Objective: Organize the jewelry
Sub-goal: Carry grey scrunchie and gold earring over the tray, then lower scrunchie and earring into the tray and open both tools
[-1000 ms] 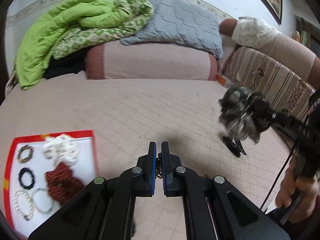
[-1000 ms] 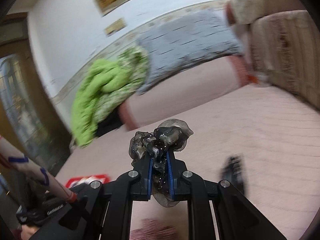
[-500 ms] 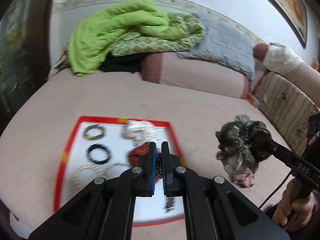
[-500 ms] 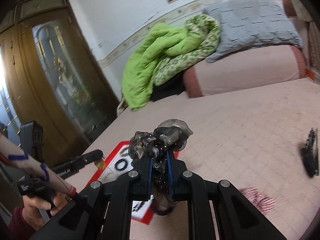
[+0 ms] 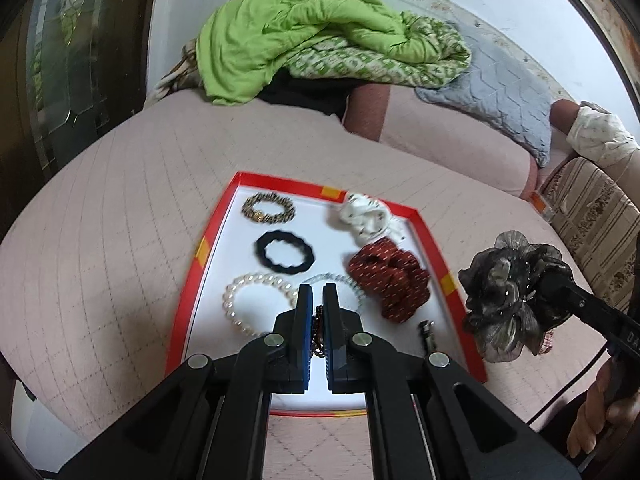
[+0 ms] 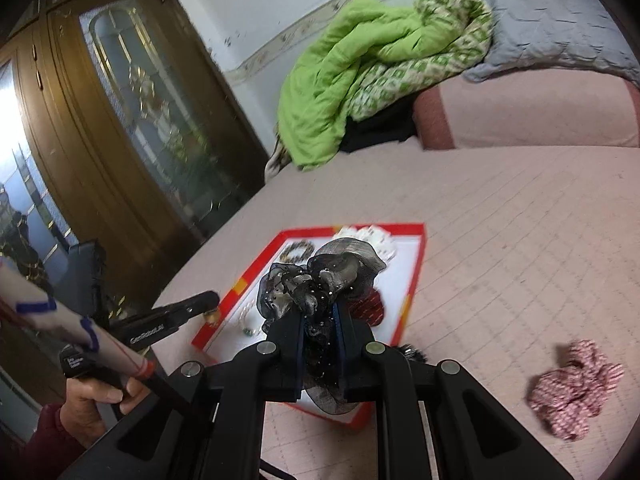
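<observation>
Right claw (image 6: 320, 316) pinching grey organza scrunchie (image 6: 320, 276): light, soft, squashy, grip bunched middle. Left claw (image 5: 318, 304) pinching dark beaded bracelet (image 5: 318, 332) over red tray (image 5: 434, 248).

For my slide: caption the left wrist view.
Left tool carries a beaded bracelet above the red-rimmed tray of jewelry.

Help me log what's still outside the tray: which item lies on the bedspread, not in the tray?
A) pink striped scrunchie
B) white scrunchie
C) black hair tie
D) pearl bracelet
A: the pink striped scrunchie lies on the bedspread, right of the red-rimmed tray.
</observation>
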The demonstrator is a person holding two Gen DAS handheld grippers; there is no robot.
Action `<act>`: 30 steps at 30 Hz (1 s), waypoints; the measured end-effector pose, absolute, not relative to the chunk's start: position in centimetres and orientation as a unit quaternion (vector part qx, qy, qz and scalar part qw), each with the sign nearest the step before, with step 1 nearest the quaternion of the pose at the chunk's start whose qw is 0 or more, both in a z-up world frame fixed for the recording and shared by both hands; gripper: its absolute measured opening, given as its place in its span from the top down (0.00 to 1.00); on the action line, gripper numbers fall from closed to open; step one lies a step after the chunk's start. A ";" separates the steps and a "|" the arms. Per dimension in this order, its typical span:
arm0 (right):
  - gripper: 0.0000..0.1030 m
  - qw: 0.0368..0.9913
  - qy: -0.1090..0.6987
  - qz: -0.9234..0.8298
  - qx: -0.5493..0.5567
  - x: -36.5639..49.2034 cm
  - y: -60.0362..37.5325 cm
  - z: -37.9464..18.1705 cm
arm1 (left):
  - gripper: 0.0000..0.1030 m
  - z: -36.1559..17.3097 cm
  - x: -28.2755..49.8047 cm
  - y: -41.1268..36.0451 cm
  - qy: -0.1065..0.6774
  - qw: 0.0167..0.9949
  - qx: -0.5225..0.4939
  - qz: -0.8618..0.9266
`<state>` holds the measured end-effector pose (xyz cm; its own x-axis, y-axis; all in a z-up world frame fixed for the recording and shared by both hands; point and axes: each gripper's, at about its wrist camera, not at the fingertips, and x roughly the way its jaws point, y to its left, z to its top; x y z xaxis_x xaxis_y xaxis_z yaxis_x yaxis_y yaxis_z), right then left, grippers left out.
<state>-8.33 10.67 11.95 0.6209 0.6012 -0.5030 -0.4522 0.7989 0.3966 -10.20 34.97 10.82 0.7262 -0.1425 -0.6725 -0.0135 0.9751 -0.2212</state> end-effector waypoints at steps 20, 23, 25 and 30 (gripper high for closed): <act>0.86 0.839 0.406 0.343 0.117 -6.0 16.6 7.3 | 0.95 8.2 -8.6 37.4 0.426 0.895 -0.134 0.017; 0.84 0.828 0.428 0.343 0.113 -5.5 17.3 6.1 | 0.95 8.0 -8.5 37.4 0.431 0.893 -0.130 0.023; 0.80 0.826 0.436 0.341 0.104 -5.5 17.7 5.6 | 0.95 7.9 -8.5 37.5 0.433 0.892 -0.129 0.026; 0.68 0.828 0.445 0.330 0.085 -5.5 17.8 5.1 | 0.95 7.8 -8.4 37.5 0.438 0.889 -0.128 0.028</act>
